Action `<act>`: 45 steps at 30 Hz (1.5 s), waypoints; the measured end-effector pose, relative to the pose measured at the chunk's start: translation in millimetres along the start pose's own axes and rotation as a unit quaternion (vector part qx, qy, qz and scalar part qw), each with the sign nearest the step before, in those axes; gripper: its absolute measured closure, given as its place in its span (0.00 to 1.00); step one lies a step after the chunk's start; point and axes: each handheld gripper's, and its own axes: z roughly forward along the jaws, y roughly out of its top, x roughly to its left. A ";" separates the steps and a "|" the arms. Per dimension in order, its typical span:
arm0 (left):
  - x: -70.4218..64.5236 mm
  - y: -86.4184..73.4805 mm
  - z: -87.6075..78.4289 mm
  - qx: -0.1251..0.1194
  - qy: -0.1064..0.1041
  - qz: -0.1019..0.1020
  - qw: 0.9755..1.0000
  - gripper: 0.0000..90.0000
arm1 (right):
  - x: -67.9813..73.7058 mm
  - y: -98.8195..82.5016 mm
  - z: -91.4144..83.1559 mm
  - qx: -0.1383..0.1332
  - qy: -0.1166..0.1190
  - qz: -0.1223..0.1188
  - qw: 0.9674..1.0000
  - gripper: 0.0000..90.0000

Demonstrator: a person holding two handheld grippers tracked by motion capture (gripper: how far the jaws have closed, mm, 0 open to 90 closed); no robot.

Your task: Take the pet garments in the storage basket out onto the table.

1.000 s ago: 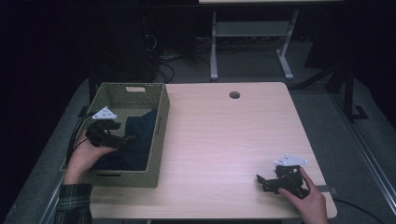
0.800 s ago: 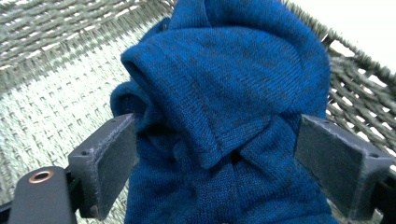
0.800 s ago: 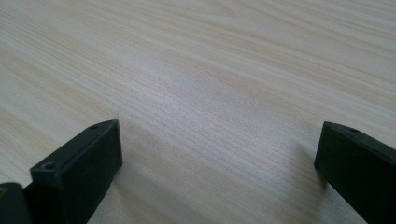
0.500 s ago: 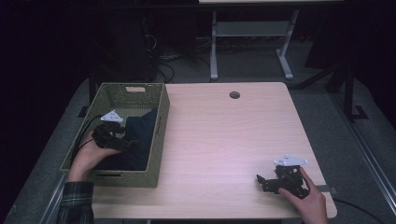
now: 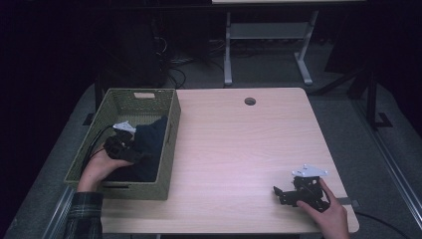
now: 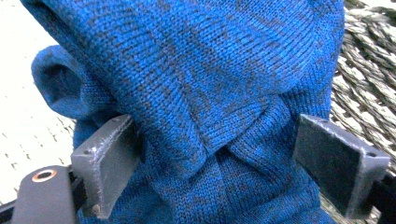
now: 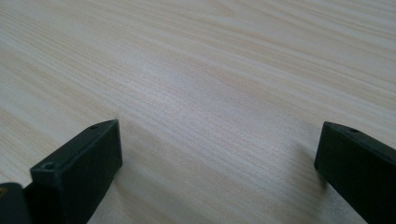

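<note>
A dark blue knit garment lies bunched inside a green woven basket at the table's left side. My left gripper reaches into the basket and is pushed up against the garment. In the left gripper view the blue knit bulges between the jaws of my left gripper, which stand wide apart on either side of a fold. My right gripper rests on the wooden table near its front right corner. In its own view, the right gripper is open over bare wood.
The basket wall shows just behind the garment. A round cable hole sits near the table's far edge. A white desk frame stands on the floor behind the table. Black cable trails from the left gripper over the basket's left rim.
My left gripper has slid a little to the right inside the basket, further onto the garment. The right gripper has stayed where it was.
</note>
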 end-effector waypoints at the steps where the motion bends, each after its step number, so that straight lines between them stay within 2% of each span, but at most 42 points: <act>1: 0.0 0.0 0.0 0.000 0.000 0.000 1.000 0.18 | 0.0 0.0 0.0 0.000 0.000 0.000 1.000 0.00; 3: 0.6 -0.8 0.2 0.004 -0.010 -0.003 1.000 0.27 | 0.0 0.0 0.0 0.000 0.000 0.000 1.000 0.00; 6: -0.2 -1.5 0.4 0.012 -0.013 -0.004 1.000 0.40 | 0.0 0.0 0.0 0.000 0.000 0.000 1.000 0.00; 7: 0.3 -1.6 -0.3 0.017 -0.015 0.002 1.000 0.44 | 0.0 0.0 0.1 0.000 0.000 0.000 1.000 0.00; 8: 0.3 -1.6 -0.3 0.017 -0.015 0.002 1.000 0.51 | 0.0 0.0 0.0 0.000 0.000 0.000 1.000 0.00; 9: 0.0 -1.7 -0.6 0.018 -0.015 0.004 1.000 0.51 | 0.0 0.0 0.0 0.000 0.000 0.000 1.000 0.00; 10: -1.2 -1.6 -0.1 0.020 -0.016 -0.002 1.000 0.63 | 0.0 0.0 0.0 0.000 0.000 0.000 1.000 0.00; 11: -1.6 -1.3 -0.3 0.022 -0.011 0.000 1.000 0.68 | 0.0 0.0 0.0 0.000 0.000 0.000 1.000 0.00; 14: -0.5 0.5 -3.3 0.026 -0.009 0.000 1.000 0.76 | 0.0 0.0 0.0 0.000 0.000 0.000 1.000 0.00; 16: -0.3 1.0 -4.9 0.022 -0.007 -0.003 1.000 0.77 | 0.0 0.0 0.0 0.000 0.000 0.000 1.000 0.00; 18: 1.3 1.9 -12.5 0.002 -0.003 -0.015 1.000 0.77 | 0.0 0.0 0.0 0.000 0.000 0.000 1.000 0.01; 21: 1.2 2.4 -18.8 -0.009 -0.001 -0.016 1.000 0.78 | 0.0 0.0 0.0 0.000 0.000 0.000 1.000 0.00; 25: -0.1 4.1 -34.8 -0.046 -0.003 -0.029 0.999 0.78 | 0.0 0.0 0.0 0.000 0.000 0.000 1.000 0.00; 27: -0.1 4.3 -37.7 -0.052 -0.004 -0.028 0.998 0.78 | 0.0 0.0 0.0 0.000 0.000 0.000 1.000 0.00; 31: -3.8 7.2 -51.8 -0.085 0.004 -0.034 0.996 0.78 | 0.0 0.0 0.0 0.000 0.000 0.000 1.000 0.00; 32: -3.8 7.2 -51.8 -0.085 0.004 -0.034 0.996 0.78 | 0.0 0.0 0.0 0.000 0.000 0.000 1.000 0.00; 35: -6.8 9.3 -63.8 -0.110 0.009 -0.034 0.993 0.78 | 0.0 0.0 0.0 0.000 0.000 0.000 1.000 0.01; 36: -6.8 9.3 -63.8 -0.110 0.009 -0.034 0.993 0.78 | 0.0 0.0 0.0 0.000 0.000 0.000 1.000 0.00; 37: -8.3 10.1 -68.8 -0.126 0.009 -0.038 0.991 0.78 | 0.0 0.0 0.0 0.000 0.000 0.000 1.000 0.00; 39: -9.0 10.6 -71.1 -0.132 0.009 -0.038 0.991 0.78 | 0.0 0.0 0.0 0.000 0.000 0.000 1.000 0.00; 41: -12.2 12.8 -77.0 -0.146 0.011 -0.039 0.988 0.78 | 0.0 0.0 0.0 0.000 0.000 0.000 1.000 0.00; 45: -16.5 15.7 -82.3 -0.157 0.010 -0.036 0.987 0.78 | 0.0 0.0 0.0 0.000 0.000 0.000 1.000 0.00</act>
